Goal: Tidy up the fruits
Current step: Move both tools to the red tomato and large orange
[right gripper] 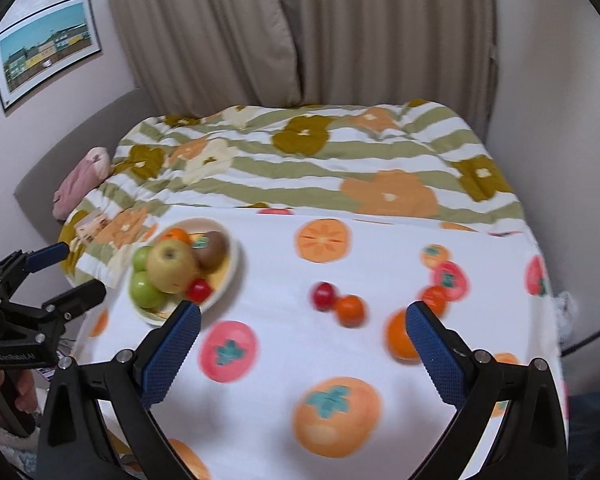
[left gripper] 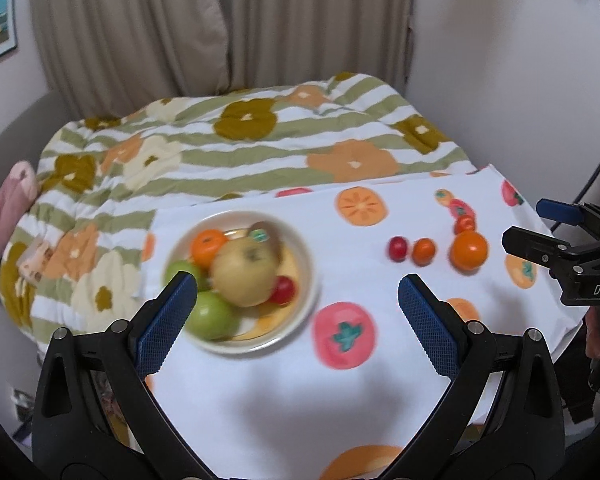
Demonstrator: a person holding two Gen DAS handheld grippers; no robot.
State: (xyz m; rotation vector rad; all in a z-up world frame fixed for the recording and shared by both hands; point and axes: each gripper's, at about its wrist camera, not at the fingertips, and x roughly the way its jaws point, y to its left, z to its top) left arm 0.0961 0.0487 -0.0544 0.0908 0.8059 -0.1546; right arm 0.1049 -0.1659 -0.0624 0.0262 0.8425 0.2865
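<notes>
Fruits: two groups lie on the white fruit-print cloth (right gripper: 284,360), one already in the bowl (left gripper: 304,280), one loose to the right of it.
Bowl: sits left of centre in both views, near the cloth's left edge.
In the bowl: a yellow apple (left gripper: 244,276) on top, two green apples (left gripper: 212,316) at the lower left, a small orange (left gripper: 206,246) behind, a kiwi with a sticker (right gripper: 212,254), and a small red fruit (left gripper: 282,290) at the right rim.
Loose fruit: a small red one (right gripper: 324,296) touching a small orange one (right gripper: 350,310) at centre right of the right wrist view, and a larger orange (right gripper: 398,338) lower right, partly hidden by a tool finger.
Uncertain: a small red-orange round thing (left gripper: 465,223) just above the larger orange may be fruit or print; blur prevents telling.
Left tool (left gripper: 298,308): jaws wide apart, holding nothing, hovering above the cloth between the bowl and the loose fruit.
Right tool (right gripper: 303,334): jaws wide apart, empty, with the loose fruit lying just beyond its fingertips.
Progress: judging by the count, well past halfway; six pieces sit in the bowl.
Left to do: at least three loose pieces look due for the bowl.
Likely next: the right tool seems best placed to take the larger orange.
Risk: the bowl is already heaped, so added fruit may roll off.
</notes>
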